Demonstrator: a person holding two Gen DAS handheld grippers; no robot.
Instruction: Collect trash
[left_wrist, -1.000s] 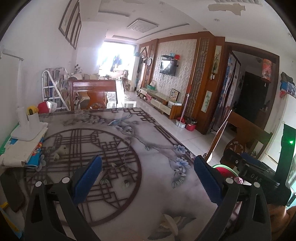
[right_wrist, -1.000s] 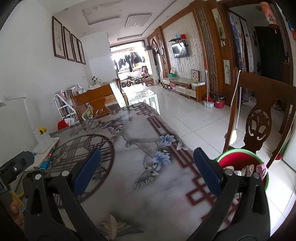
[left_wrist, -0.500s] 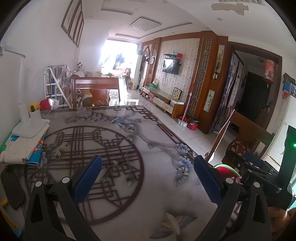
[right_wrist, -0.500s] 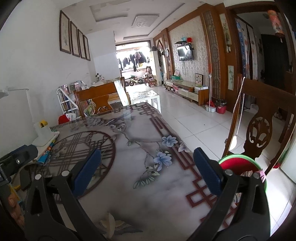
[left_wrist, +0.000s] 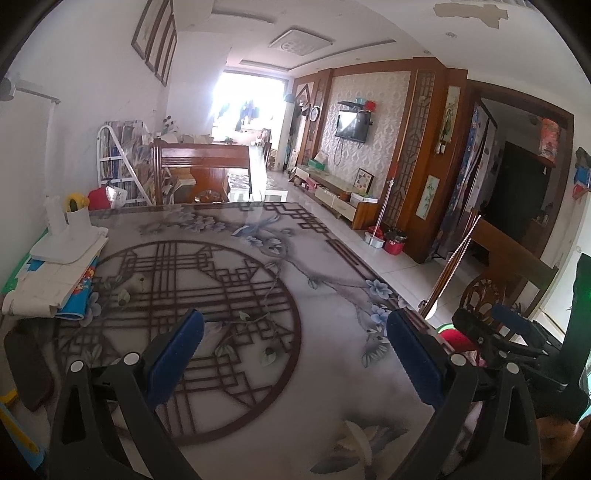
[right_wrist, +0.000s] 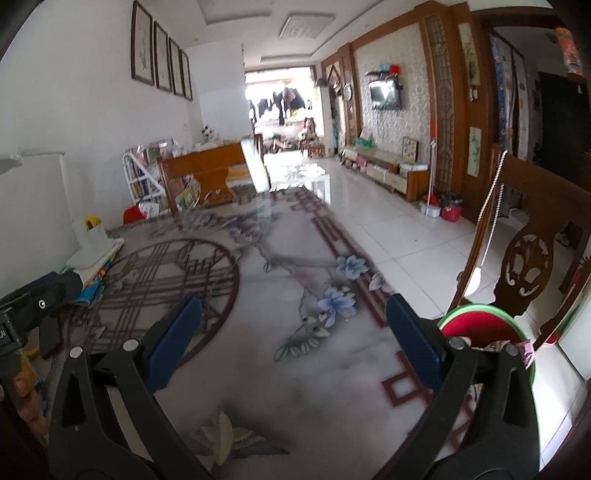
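My left gripper (left_wrist: 295, 350) hangs open over the patterned glass table (left_wrist: 229, 280), nothing between its blue pads. My right gripper (right_wrist: 293, 339) is open too, above the table's right part, and it shows at the right edge of the left wrist view as the right gripper (left_wrist: 509, 332). A red bin with a green rim (right_wrist: 480, 328) stands on the floor by the table's right edge, pinkish trash inside it; the same bin (left_wrist: 452, 336) peeks out behind my left gripper's right finger. No loose trash shows on the tabletop.
At the table's left edge lie a stack of papers and books (left_wrist: 55, 284) with a white lamp base (left_wrist: 66, 243) on top, and a dark flat object (left_wrist: 26, 365). A carved wooden chair (right_wrist: 528, 258) stands right of the bin. A wooden bench (left_wrist: 203, 170) is beyond the far edge.
Both grippers have tilted slightly upward, so the room sits a little lower in each view. Both stay open and empty.
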